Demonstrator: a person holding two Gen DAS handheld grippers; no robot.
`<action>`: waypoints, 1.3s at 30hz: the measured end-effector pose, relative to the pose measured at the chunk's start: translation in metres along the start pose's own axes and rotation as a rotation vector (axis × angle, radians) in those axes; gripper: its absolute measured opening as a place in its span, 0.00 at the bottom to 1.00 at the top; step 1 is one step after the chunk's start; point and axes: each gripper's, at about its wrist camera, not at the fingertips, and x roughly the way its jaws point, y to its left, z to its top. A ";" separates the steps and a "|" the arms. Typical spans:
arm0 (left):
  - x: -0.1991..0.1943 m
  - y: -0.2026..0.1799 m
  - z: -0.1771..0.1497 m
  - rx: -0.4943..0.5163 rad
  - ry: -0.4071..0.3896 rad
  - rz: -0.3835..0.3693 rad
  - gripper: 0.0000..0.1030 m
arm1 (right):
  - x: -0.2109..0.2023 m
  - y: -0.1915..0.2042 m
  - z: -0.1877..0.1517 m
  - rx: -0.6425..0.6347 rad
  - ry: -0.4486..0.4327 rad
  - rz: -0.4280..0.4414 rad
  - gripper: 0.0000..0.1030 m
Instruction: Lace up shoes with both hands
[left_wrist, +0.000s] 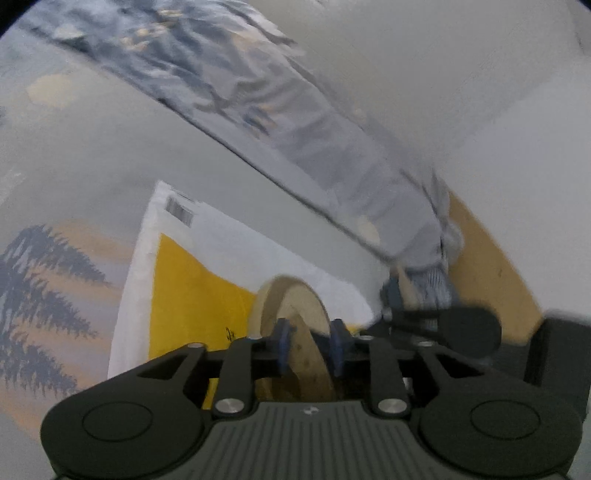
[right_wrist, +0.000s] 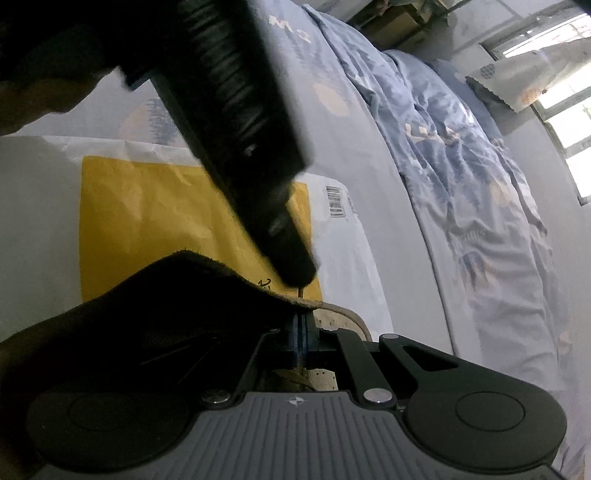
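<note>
In the left wrist view my left gripper (left_wrist: 311, 343) has its blue pads apart, one on each side of the tan edge of the shoe (left_wrist: 295, 306). My right gripper (right_wrist: 301, 338) is shut, and a thin brown lace (right_wrist: 301, 292) rises from between its pads. In the right wrist view my left gripper (right_wrist: 297, 267) comes down from the upper left, its tip just above that lace. The shoe's dark flap (right_wrist: 166, 295) fills the lower left, and a tan perforated part (right_wrist: 332, 322) lies beyond the pads. A grey sleeve (left_wrist: 424, 229) reaches in from the right.
The shoe lies on a yellow and white mailer (left_wrist: 184, 291) spread on a pale bedsheet (left_wrist: 92, 147). A rumpled blue patterned quilt (right_wrist: 461, 166) runs along the far side. A window (right_wrist: 561, 103) lets light in at the upper right.
</note>
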 end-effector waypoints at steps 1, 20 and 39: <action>0.000 0.004 0.001 -0.040 -0.016 -0.005 0.25 | 0.000 0.000 0.000 0.003 -0.001 -0.002 0.02; 0.043 0.044 -0.020 -0.530 -0.104 -0.050 0.29 | -0.002 0.003 -0.006 0.108 -0.033 -0.048 0.02; 0.042 0.034 -0.034 -0.564 -0.181 0.004 0.00 | -0.007 0.006 -0.001 0.296 0.000 -0.119 0.05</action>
